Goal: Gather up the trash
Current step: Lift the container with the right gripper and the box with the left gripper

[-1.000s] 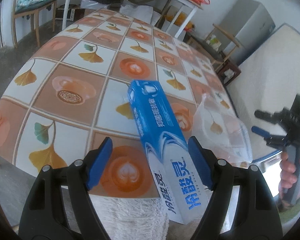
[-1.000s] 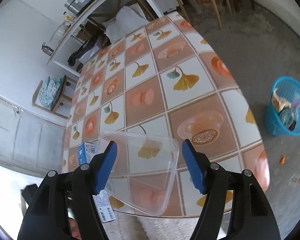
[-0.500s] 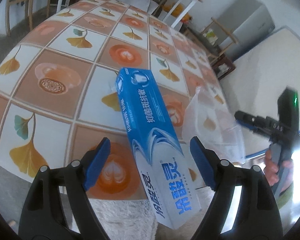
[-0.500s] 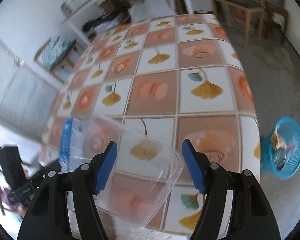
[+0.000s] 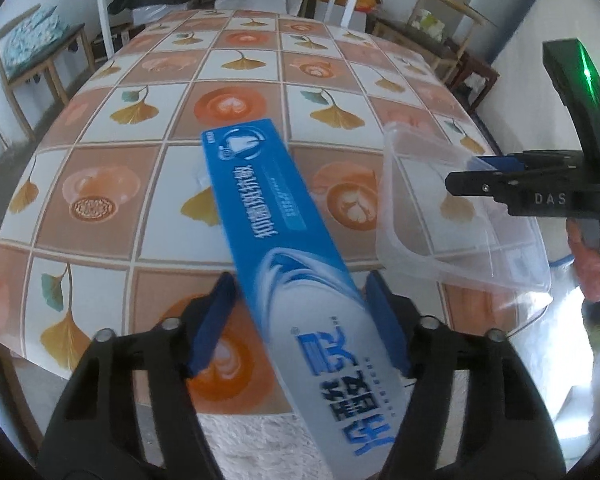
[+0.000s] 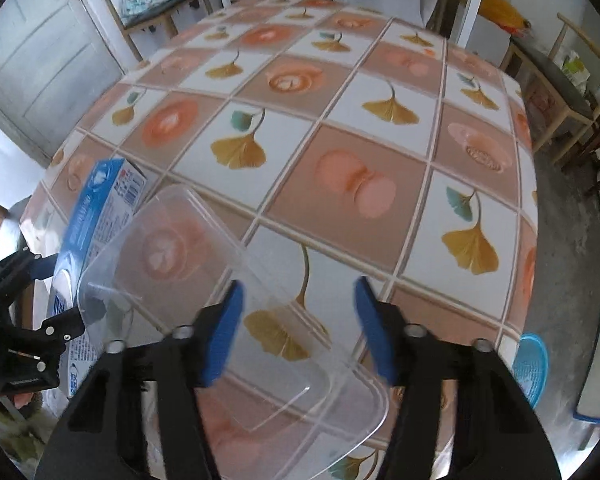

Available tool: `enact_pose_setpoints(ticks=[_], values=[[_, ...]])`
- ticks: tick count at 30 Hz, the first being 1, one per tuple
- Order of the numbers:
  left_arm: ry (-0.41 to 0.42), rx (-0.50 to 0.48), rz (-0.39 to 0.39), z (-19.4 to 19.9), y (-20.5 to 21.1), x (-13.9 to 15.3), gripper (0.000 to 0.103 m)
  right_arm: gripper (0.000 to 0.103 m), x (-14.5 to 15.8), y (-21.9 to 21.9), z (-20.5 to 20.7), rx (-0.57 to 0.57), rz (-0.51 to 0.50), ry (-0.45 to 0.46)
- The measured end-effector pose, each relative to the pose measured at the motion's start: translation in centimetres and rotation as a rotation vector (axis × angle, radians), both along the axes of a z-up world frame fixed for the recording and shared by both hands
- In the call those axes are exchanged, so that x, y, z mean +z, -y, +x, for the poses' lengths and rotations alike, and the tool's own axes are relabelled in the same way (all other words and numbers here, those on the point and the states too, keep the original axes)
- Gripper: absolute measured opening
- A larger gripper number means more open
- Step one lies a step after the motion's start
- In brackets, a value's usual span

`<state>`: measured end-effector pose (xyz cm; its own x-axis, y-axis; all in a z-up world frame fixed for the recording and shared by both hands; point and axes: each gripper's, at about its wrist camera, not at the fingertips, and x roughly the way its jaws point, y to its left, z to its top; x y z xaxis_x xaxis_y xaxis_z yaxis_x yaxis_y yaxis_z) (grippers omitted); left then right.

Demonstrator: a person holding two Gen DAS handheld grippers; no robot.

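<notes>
Both tongs closing over trash at the table's near edge
The left gripper (image 5: 300, 320) narrows around a blue toothpaste box (image 5: 284, 240), its pads not yet pressing; the right gripper (image 6: 298, 328) narrows around a clear plastic tub (image 6: 228, 304), a gap at its right pad; both overhang the tiled table (image 5: 240, 68)

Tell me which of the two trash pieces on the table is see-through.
The clear plastic lid, between the right gripper's fingers; the box beside it is opaque blue.
</notes>
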<state>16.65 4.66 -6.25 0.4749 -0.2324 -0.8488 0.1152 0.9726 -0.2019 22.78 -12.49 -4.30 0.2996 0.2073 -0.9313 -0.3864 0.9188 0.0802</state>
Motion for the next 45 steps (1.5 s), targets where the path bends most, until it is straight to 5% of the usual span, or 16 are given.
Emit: enact_pose_setpoints(ticks=[9, 16, 45], values=[[0.044, -0.011, 0.046, -0.4, 0.5, 0.5, 0.05, 0.032, -0.1, 0.6, -1.5, -0.033, 0.017, -0.008], [0.087, -0.017, 0.055, -0.9, 0.8, 1.2, 0.049, 0.006, 0.2, 1.3, -2.2, -0.079, 0.064, -0.006], [0.221, 0.037, 0.032, -3.1, -1.0, 5.2, 0.047, 0.004, 4.9, 3.3, -4.4, -0.17, 0.142, 0.119]])
